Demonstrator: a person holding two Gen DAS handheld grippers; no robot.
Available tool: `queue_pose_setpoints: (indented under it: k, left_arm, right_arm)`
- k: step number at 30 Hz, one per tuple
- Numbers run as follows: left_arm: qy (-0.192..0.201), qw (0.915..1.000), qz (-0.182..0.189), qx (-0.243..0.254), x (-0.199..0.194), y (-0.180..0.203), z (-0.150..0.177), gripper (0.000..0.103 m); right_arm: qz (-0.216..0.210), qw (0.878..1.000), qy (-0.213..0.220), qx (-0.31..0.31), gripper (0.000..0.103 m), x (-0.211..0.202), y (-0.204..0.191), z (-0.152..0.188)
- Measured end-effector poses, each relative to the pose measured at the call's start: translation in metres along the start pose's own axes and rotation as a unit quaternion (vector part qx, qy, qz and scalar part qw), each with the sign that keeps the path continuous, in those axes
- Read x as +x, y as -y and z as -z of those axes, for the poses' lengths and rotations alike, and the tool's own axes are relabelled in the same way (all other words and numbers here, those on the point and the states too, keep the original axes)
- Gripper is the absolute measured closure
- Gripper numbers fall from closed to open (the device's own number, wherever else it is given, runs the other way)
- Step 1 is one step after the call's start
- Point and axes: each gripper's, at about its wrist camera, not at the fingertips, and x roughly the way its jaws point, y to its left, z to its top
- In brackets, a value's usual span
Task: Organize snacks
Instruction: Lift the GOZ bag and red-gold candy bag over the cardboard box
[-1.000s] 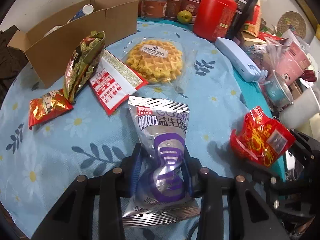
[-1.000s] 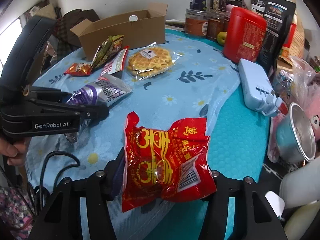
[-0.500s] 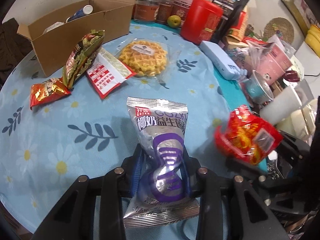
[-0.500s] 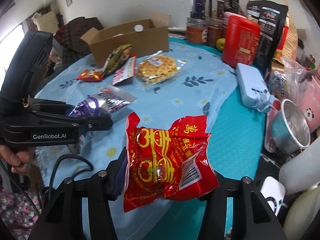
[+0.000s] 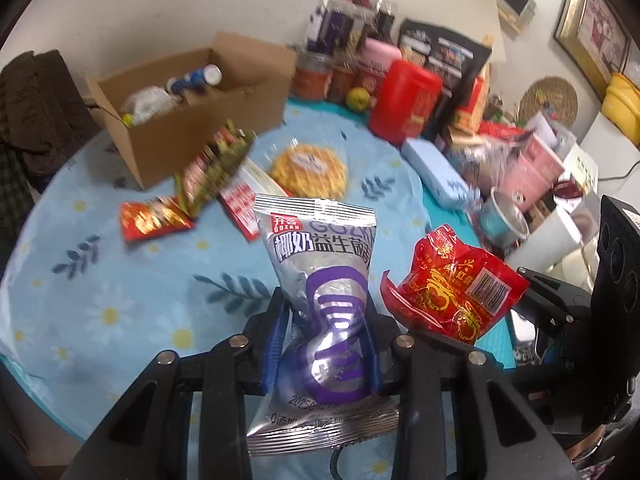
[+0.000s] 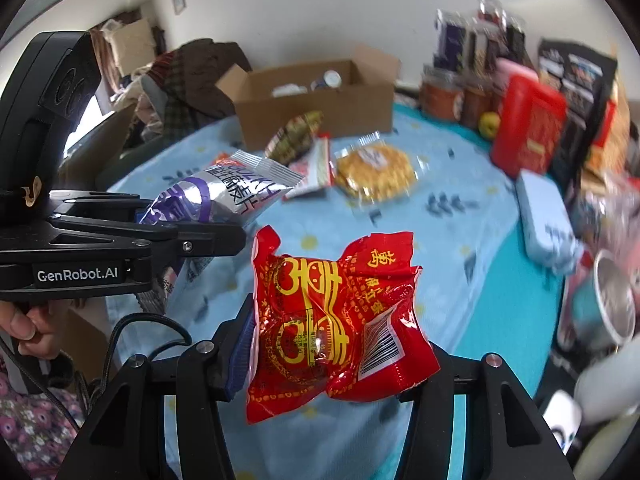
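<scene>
Two packets held clear of the bench (image 5: 100, 280), one in each gripper. The left gripper (image 5: 324, 344) has its fingers (image 5: 276, 340) drawn in tight on the waist of the silver-and-purple packet (image 5: 324, 276), pinching the foil into an hourglass. The right gripper (image 6: 332, 344) has its fingers (image 6: 240, 344) clamped, somewhat wider apart, on the flanks of the red packet (image 6: 336, 320), whose crumpled top stands free above them.

Risks, as judged from this pose:
- Both wrappers are glossy film, and each grip bears on soft, air-filled sides; a quick swing could let either packet slide out and drop onto the bench or past its edge.
- The two loads hang close together, the red packet just beside the left gripper in the left wrist view; a crossing path could knock one against the other.
- The cardboard box (image 5: 192, 120), the likely goal, already holds bottles and lies beyond the green packet (image 5: 212, 164), the waffle (image 5: 308, 168) and the small red packet (image 5: 154, 218); a low approach could sweep these aside.
- A hard squeeze may crush the contents.

Pose: both grippers slant downward toward the bench, side by side, well above its cloth. A hand (image 6: 24, 320) grips the left gripper's handle at the lower left of the right wrist view.
</scene>
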Motion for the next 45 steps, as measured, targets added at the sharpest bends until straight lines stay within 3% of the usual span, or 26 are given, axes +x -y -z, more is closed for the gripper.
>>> queue_pose_setpoints:
  k: [23, 36, 45]
  left_arm:
    - [0.135, 0.9901, -0.039, -0.002, -0.061, -0.042, -0.099, 0.070]
    - [0.165, 0.9849, -0.050, 0.007, -0.048, -0.071, -0.170, 0.070]
    - [0.167, 0.9833, -0.071, 0.016, -0.024, -0.100, -0.216, 0.070]
  right_arm:
    - [-0.043, 0.990, 0.124, -0.056, 0.050, -0.010, -0.010, -0.138]
    - [-0.039, 0.985, 0.153, -0.063, 0.050, 0.020, 0.007, -0.216]
    - [-0.019, 0.987, 0.146, -0.071, 0.050, 0.060, 0.015, -0.265]
